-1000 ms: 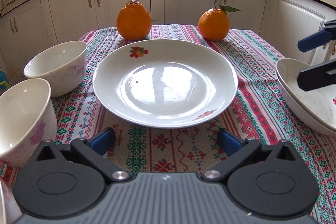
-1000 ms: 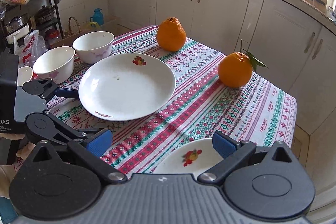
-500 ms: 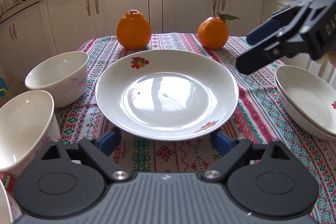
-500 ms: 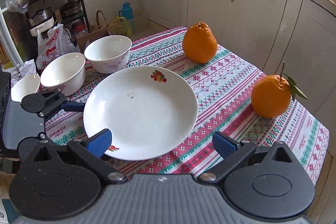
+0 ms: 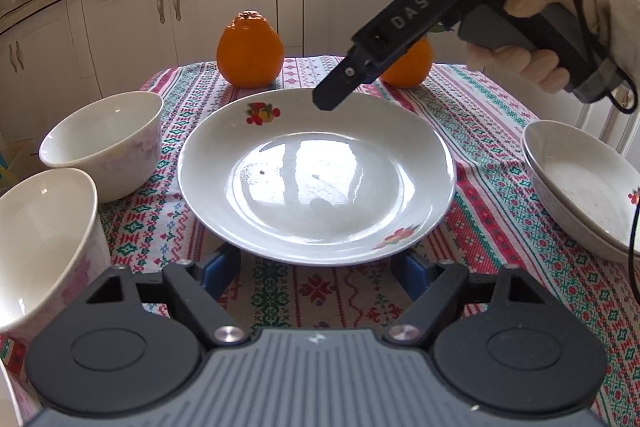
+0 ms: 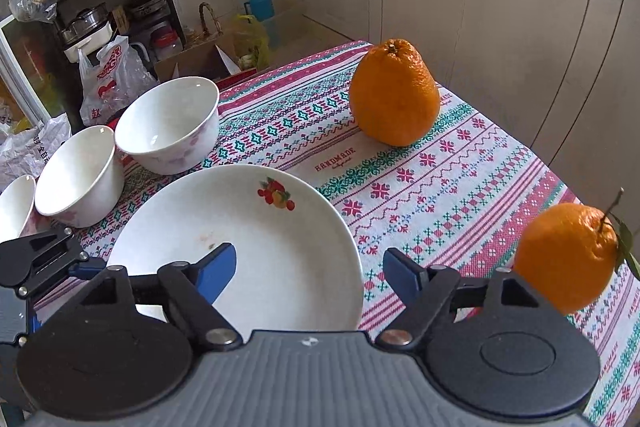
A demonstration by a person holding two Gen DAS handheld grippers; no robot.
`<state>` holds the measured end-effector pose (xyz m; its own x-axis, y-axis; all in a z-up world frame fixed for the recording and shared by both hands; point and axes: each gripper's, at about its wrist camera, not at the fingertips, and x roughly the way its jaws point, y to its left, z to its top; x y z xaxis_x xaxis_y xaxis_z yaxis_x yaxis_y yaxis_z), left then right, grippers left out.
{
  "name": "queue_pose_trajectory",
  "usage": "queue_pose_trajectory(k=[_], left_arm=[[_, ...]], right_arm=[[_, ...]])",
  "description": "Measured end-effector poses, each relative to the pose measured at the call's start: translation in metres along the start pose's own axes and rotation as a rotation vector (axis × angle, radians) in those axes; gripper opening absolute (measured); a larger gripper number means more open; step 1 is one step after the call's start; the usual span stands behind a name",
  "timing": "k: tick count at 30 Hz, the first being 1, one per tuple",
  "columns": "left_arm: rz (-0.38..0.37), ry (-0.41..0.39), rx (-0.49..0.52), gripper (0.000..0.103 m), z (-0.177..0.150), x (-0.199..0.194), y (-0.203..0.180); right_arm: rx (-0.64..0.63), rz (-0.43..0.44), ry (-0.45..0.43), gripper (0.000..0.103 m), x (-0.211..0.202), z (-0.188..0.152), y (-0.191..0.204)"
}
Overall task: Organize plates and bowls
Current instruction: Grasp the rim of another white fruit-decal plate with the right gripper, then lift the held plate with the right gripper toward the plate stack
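Note:
A large white plate (image 5: 316, 179) with fruit prints lies mid-table on the striped cloth. My left gripper (image 5: 316, 271) sits low at its near rim, jaws closing, blue pads either side of the rim and not pressing on it. My right gripper (image 6: 310, 273) hovers at the plate's (image 6: 240, 243) far right rim. One of its fingers (image 6: 218, 271) is over the plate and the other is over the cloth. Its jaws are closing too, with nothing gripped. White bowls (image 5: 108, 143) (image 5: 40, 239) stand at the left. Two stacked plates (image 5: 580, 183) rest at the right.
Two oranges (image 5: 250, 51) (image 5: 408, 67) stand behind the plate at the table's far end. In the right wrist view a third bowl (image 6: 16, 207) shows at the left edge. Kitchen cabinets (image 6: 480, 7) and a cluttered shelf (image 6: 100, 7) surround the table.
The right gripper has swung from beside the stacked plates to over the large plate's far rim. Both grippers' jaws have narrowed. The left gripper has kept its place.

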<state>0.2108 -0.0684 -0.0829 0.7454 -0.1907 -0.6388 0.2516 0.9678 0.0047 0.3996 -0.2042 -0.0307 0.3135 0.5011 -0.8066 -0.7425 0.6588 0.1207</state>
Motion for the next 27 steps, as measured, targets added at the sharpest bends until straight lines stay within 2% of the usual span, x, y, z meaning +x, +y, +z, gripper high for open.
queue_pose_trajectory(k=[5, 9, 12, 16, 27], left_arm=[[-0.008, 0.000, 0.004, 0.082, 0.000, 0.000, 0.001], [-0.011, -0.003, 0.008, 0.082, 0.000, 0.001, 0.001], [-0.013, -0.005, 0.011, 0.082, 0.000, 0.000, 0.001], [-0.014, -0.006, 0.015, 0.082, 0.000, 0.000, 0.001], [-0.014, -0.007, 0.029, 0.084, 0.000, 0.001, 0.002]], right_arm=[[0.023, 0.049, 0.033, 0.075, 0.021, 0.008, -0.013], [0.033, 0.096, 0.064, 0.061, 0.035, 0.014, -0.020], [0.038, 0.109, 0.082, 0.055, 0.043, 0.016, -0.024], [0.047, 0.159, 0.082, 0.053, 0.046, 0.016, -0.027], [0.063, 0.184, 0.082, 0.054, 0.043, 0.014, -0.029]])
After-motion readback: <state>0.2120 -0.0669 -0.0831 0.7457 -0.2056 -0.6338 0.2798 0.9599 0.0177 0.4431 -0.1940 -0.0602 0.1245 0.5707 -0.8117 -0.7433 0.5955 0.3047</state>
